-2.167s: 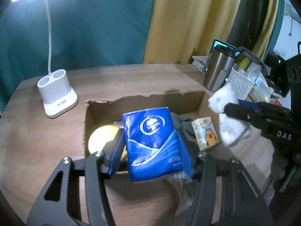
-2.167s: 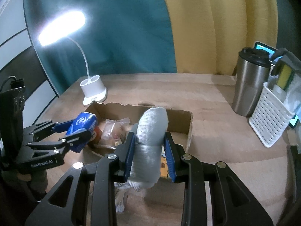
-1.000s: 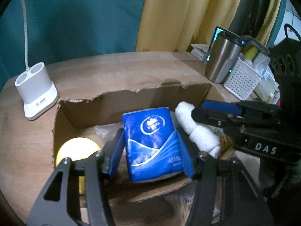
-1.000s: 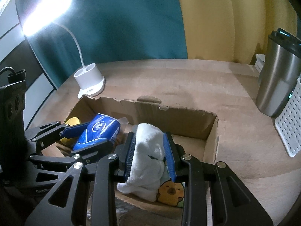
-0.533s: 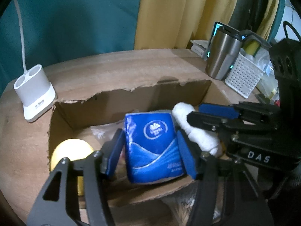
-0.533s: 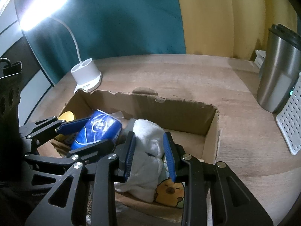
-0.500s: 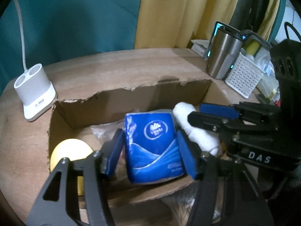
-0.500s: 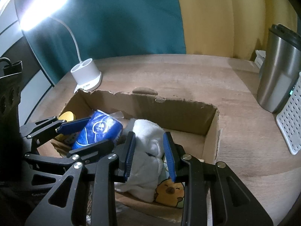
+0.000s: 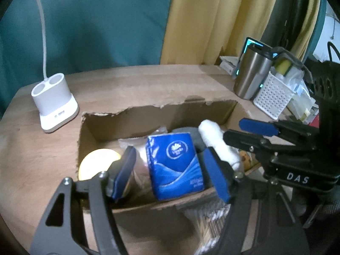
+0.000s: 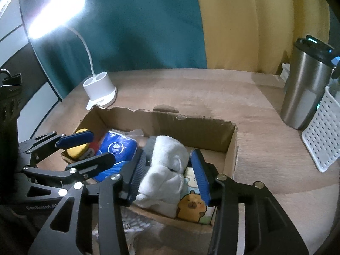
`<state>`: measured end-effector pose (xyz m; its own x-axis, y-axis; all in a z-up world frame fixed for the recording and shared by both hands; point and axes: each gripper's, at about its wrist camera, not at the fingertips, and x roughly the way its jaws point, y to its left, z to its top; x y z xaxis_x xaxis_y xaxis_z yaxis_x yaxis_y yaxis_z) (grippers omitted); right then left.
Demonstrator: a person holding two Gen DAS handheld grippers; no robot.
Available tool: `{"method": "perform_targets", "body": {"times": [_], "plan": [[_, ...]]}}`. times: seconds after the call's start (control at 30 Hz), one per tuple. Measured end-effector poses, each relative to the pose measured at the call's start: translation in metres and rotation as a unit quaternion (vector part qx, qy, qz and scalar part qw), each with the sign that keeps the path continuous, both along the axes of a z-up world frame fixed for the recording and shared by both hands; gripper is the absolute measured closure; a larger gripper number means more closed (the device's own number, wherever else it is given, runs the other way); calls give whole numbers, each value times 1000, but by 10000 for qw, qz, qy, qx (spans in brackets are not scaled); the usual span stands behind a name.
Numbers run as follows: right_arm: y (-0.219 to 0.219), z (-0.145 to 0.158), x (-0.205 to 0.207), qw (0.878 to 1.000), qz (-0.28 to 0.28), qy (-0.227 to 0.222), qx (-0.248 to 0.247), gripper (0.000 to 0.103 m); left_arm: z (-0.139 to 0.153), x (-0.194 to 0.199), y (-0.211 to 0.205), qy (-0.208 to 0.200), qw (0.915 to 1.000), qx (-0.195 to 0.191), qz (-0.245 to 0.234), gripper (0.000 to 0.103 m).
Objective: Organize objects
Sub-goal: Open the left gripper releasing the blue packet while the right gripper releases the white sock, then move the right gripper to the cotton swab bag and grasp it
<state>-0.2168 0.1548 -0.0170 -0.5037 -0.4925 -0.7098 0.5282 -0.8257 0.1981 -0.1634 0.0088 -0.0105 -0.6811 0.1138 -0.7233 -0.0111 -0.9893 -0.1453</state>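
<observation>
A torn cardboard box (image 9: 170,114) (image 10: 212,131) stands on the wooden table. My left gripper (image 9: 170,170) (image 10: 91,146) is open over the box; the blue tissue pack (image 9: 175,161) (image 10: 118,150) lies free between its fingers in the box. My right gripper (image 10: 167,174) (image 9: 233,140) is open around the rolled white sock (image 10: 165,170) (image 9: 216,142), which rests in the box on a small tissue pack with a cartoon animal (image 10: 193,204). A yellow round object (image 9: 95,165) (image 10: 78,148) lies at the box's left end.
A white lamp base (image 9: 54,102) (image 10: 99,89) stands left of the box, its lamp head (image 10: 55,12) lit. A steel tumbler (image 9: 250,74) (image 10: 306,85) and a white perforated basket (image 9: 272,93) (image 10: 320,136) stand to the right. Curtains hang behind.
Both grippers lowered their items into the box, then opened. The blue tissue pack and the white sock now lie loose in the box.
</observation>
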Motion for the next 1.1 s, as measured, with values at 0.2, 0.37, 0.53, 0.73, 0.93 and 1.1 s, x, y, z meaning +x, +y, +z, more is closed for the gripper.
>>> {"method": "perform_targets", "body": {"times": [0.2,0.37,0.53,0.73,0.93,1.1], "plan": [[-1,6,14,9999,-60,80,48,45,6,15,-6,107,9999,23,67,35],[-1,10,25,9998,-108,129,93,45,9,28,-11,173,9998,38,115,35],[-2,13,37,9997,-146,163,129,44,10,39,-16,218,9996,48,157,35],[-3,15,50,9996,-164,186,168,44,12,54,-21,294,9994,-5,201,35],[-5,15,62,9993,-201,200,255,44,11,67,-25,326,9992,15,217,35],[-8,14,71,9991,-240,209,291,44,8,77,-28,323,9992,34,211,34]]}}
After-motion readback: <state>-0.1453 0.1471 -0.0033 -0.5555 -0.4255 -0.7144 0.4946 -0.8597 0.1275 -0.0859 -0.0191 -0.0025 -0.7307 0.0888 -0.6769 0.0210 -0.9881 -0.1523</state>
